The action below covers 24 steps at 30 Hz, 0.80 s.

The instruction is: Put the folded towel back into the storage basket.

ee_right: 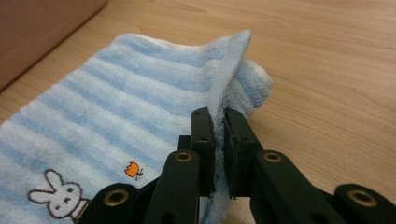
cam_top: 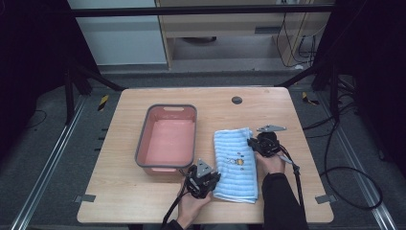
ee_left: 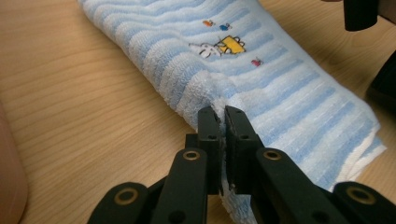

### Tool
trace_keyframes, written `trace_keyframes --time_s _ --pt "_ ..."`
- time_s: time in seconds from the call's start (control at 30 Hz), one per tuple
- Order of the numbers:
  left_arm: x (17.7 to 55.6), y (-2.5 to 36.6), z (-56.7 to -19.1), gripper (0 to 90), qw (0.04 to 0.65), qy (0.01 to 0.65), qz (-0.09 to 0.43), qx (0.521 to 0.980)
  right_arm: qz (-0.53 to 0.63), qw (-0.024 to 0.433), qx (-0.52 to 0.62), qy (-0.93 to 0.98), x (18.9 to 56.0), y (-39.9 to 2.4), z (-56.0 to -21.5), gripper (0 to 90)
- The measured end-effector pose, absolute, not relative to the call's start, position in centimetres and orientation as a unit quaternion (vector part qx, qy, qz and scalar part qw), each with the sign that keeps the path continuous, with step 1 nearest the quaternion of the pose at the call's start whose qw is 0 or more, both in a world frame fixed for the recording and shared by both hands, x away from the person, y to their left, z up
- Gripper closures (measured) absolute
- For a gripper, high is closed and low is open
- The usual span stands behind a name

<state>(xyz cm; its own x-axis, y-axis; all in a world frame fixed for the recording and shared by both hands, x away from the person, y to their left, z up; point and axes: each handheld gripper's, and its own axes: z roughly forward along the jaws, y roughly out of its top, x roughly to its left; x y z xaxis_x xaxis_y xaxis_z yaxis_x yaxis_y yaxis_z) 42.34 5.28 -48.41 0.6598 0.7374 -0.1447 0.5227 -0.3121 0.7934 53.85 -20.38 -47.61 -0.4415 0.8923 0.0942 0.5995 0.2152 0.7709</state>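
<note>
Two claws, one towel, one pink basin: both of my claws pinch cloth.

High view: my left gripper (cam_top: 203,178) bites the folded blue towel (cam_top: 234,165) at its 7 o'clock corner, my right gripper (cam_top: 262,143) at its 2 o'clock edge; the one empty basin (cam_top: 167,138) stands just beside, at 9 o'clock. Left gripper view: the jaws are pressed on a thin fold of the towel (ee_left: 261,88); I think some layers may slip out when lifted. Right gripper view: my jaws hold only the top edge (ee_right: 140,93), so the fold could open.
</note>
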Motion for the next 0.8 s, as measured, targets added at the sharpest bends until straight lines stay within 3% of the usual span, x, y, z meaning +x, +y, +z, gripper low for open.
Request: trace_keyframes --time_s 0.8 --pt "41.8 6.5 -43.9 85.7 0.474 0.374 0.147 0.784 0.436 0.231 0.463 0.737 52.1 -20.0 -41.9 83.9"
